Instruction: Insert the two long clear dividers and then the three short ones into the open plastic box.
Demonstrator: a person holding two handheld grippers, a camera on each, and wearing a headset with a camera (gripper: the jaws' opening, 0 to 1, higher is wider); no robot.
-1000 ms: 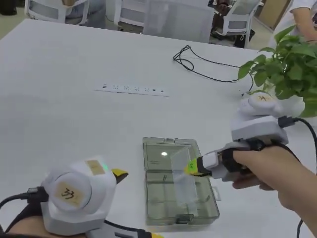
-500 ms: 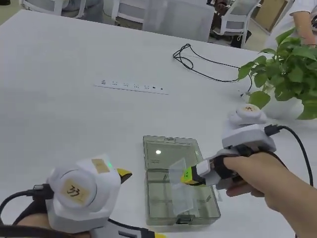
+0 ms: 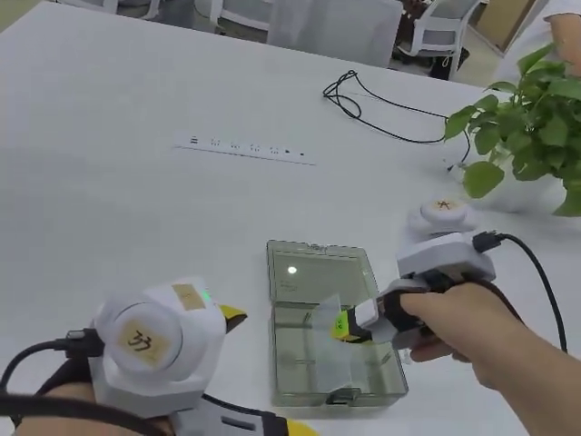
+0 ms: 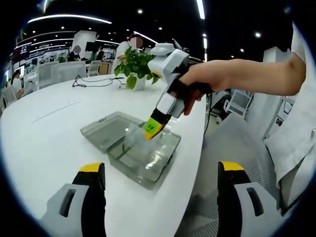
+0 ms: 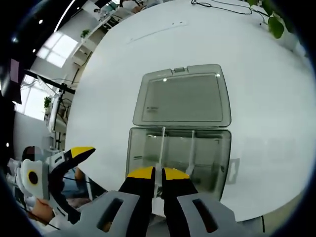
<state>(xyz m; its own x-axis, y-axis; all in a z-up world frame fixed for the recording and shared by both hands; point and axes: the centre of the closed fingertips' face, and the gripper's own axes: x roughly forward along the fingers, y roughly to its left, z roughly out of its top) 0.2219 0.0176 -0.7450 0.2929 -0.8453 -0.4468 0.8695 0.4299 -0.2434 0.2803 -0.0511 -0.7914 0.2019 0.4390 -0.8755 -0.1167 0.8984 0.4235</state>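
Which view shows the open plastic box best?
The right gripper view: it looks down on the open plastic box, lid and most of the base. In the head view the right gripper and its clear divider cover part; the left gripper view sees it slantwise.

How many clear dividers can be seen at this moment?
2. One divider is pinched in the right gripper over the open box; the second divider stands in the box beside it. Others, being clear, may escape notice.

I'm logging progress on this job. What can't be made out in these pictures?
- Head view: the right gripper covers part of the open clear plastic box; seated dividers uncountable.
- Right gripper view: the thin clear divider it grips is edge-on; length unclear.
- Head view: bottom edge cuts the left gripper.
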